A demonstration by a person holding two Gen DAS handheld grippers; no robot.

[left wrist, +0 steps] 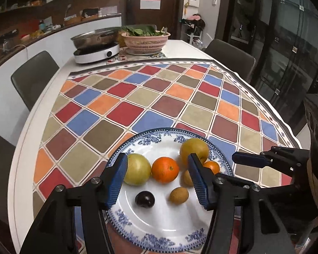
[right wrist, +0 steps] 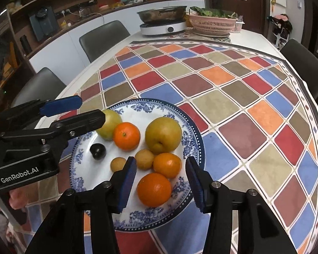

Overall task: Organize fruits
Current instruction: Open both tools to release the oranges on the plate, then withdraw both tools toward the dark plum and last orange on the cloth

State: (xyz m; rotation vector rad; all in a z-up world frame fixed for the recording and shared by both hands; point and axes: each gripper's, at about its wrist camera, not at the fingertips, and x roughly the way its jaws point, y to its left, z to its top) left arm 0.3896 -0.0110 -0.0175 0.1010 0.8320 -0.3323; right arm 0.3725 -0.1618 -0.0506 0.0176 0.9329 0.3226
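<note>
A blue-and-white plate (left wrist: 142, 136) (right wrist: 194, 131) lies on the chequered tablecloth and holds several fruits. On it are a pale green fruit (left wrist: 137, 172), a pear (right wrist: 163, 134), three oranges, two small brown fruits and a dark plum (left wrist: 144, 199). My left gripper (left wrist: 158, 158) hangs open above the plate with nothing between its fingers. My right gripper (right wrist: 161, 162) is open around the nearest orange (right wrist: 154, 189), which rests on the plate with a gap to each pad. Each gripper shows at the side of the other view: the right gripper's fingers (left wrist: 249, 160), the left gripper (right wrist: 92, 109).
At the far end of the table stand an induction cooker with a steel pan (right wrist: 163, 24) and a pink basket of greens (right wrist: 213, 22). Grey chairs (left wrist: 34, 76) ring the table. The cloth's edge (left wrist: 286, 124) falls off on the right.
</note>
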